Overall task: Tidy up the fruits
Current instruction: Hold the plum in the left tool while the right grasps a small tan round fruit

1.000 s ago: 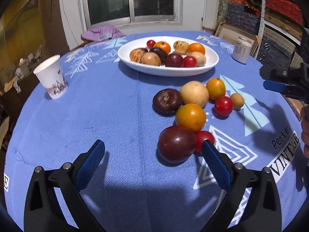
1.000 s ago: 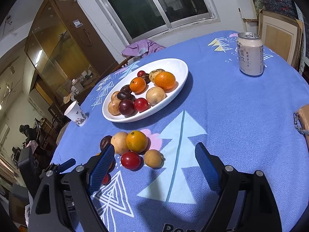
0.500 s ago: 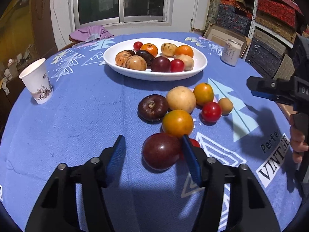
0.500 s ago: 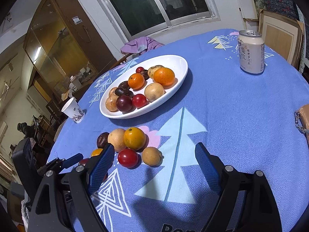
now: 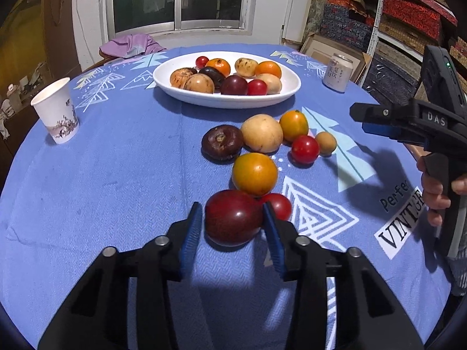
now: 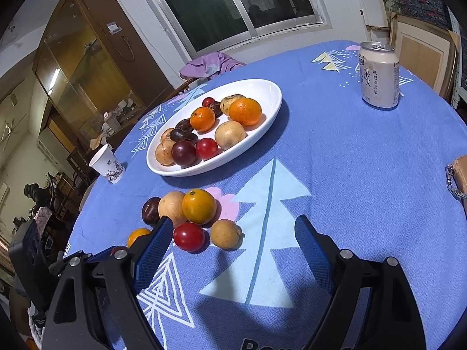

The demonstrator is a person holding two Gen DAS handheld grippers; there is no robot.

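A white oval plate (image 5: pixel 287 93) at the back of the blue table holds several fruits. More fruits lie loose in front of it: a dark plum (image 5: pixel 233 217), an orange tomato (image 5: pixel 254 173), a small red tomato (image 5: pixel 280 204), a dark brown fruit (image 5: pixel 221 142), a pale round fruit (image 5: pixel 261 132). My left gripper (image 5: pixel 232 218) has closed its blue pads on both sides of the dark plum, which rests on the cloth. My right gripper (image 6: pixel 230 242) is open and empty, hovering just above a red tomato (image 6: pixel 188 235) and a small tan fruit (image 6: pixel 225 232).
A paper cup (image 5: pixel 56 113) stands at the left of the table. A drink can (image 5: pixel 337 72) stands at the back right. A brown bag with a chain (image 6: pixel 458 175) lies at the right edge. Shelves and boxes stand beyond the table.
My left gripper moved forward and closed from wide open onto the dark plum. The right gripper stayed open and drifted slightly toward the loose fruits.
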